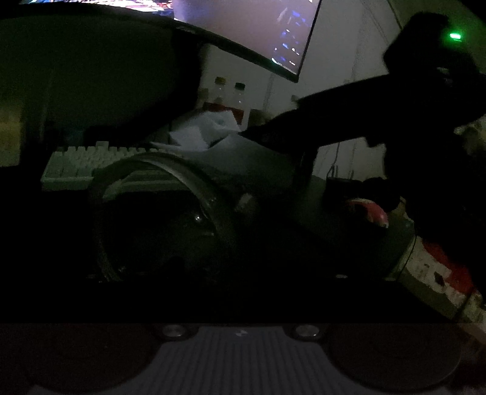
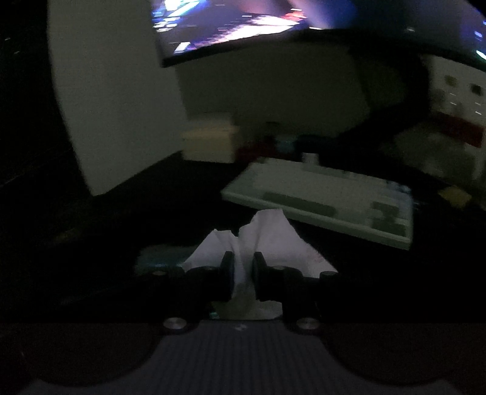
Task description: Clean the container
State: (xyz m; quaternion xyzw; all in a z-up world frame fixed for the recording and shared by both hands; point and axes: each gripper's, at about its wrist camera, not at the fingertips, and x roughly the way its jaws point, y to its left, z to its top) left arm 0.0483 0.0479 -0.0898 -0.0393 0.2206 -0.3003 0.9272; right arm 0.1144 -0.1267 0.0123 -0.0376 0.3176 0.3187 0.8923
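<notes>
Nearest the right wrist lens, the right tongs (image 2: 242, 267) are closed down to a narrow gap on a white tissue (image 2: 267, 240), which bunches between the two dark pads (image 2: 226, 267) and fans out above and beyond them. A crumpled tail of it hangs back toward the camera under the fingers. Past the tissue a pale keyboard (image 2: 322, 200) lies slantwise on the dark worktop (image 2: 121, 218), and a lit monitor (image 2: 273, 24) hangs over the scene. A pale box (image 2: 209, 141) stands by the wall further back. The view is dim and smeared, so the small things behind the keyboard cannot be told.

In the left wrist view the left tongs are lost in darkness at the bottom of the frame; whether they are open or closed on anything cannot be told. Just ahead of them the container (image 1: 170, 218), a round dark vessel, lies on its side with its mouth turned toward the lens and left, its rim catching a little light. It fills the middle of the view. The right gripper's dark body (image 1: 425, 121) reaches in from the upper right, and its tip (image 1: 252, 133) meets the tissue (image 1: 203, 130), which shows white just above the container. The keyboard (image 1: 82, 164) sits behind and left of the container. Two bottles (image 1: 231, 97) stand at the wall beyond the tissue, under the monitor (image 1: 258, 33).
</notes>
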